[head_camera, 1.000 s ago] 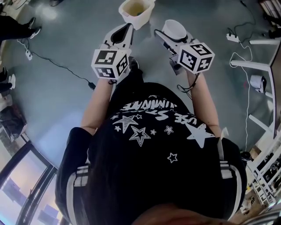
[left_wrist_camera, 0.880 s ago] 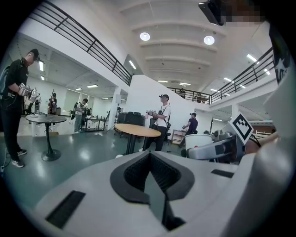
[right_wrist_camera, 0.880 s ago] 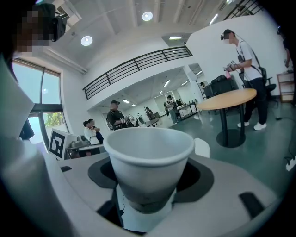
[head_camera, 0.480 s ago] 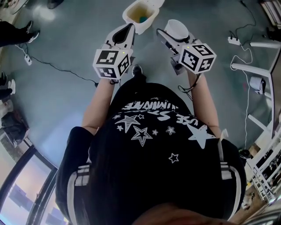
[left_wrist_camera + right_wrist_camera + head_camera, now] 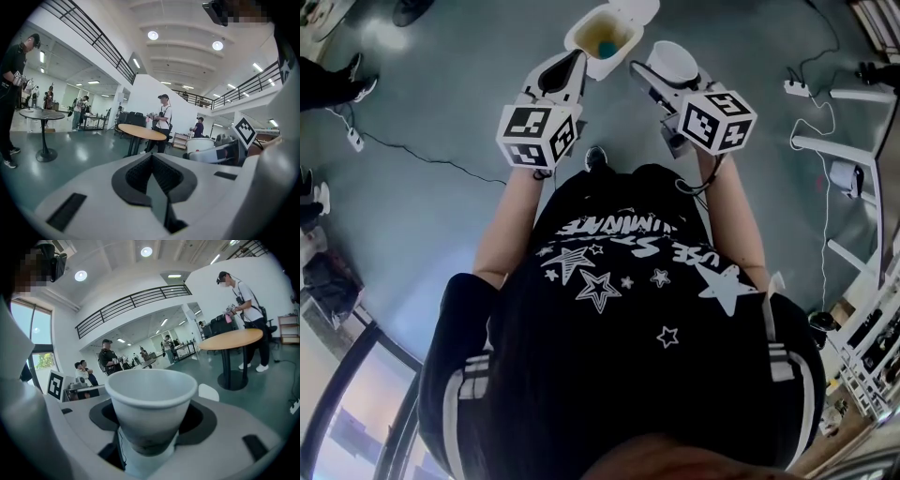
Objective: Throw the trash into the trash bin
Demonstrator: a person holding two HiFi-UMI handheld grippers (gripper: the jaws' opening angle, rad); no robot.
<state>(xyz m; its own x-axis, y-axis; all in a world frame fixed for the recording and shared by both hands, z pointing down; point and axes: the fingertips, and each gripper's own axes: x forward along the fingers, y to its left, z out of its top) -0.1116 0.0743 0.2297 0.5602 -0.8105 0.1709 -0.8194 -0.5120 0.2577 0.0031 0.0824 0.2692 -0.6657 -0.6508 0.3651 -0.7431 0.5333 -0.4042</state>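
Note:
A white trash bin (image 5: 582, 35) stands on the floor ahead with its lid flipped back, and a blue scrap lies inside it. My right gripper (image 5: 664, 73) is shut on a white paper cup (image 5: 673, 60) and holds it upright just right of the bin. In the right gripper view the empty cup (image 5: 150, 397) fills the space between the jaws of that gripper (image 5: 151, 427). My left gripper (image 5: 562, 69) hangs just left of the bin. Its jaws (image 5: 152, 161) meet at the tips with nothing between them. The cup (image 5: 200, 143) also shows at the right of the left gripper view.
Cables and power strips (image 5: 795, 86) run over the floor at left and right. White table legs (image 5: 848, 145) stand at the right. A round wooden table (image 5: 140, 132) and a dark round table (image 5: 41, 115) stand ahead, with several people around them.
The bin has come nearer and lower in the head view, and more of its inside shows. Both grippers keep their pose, the cup still held.

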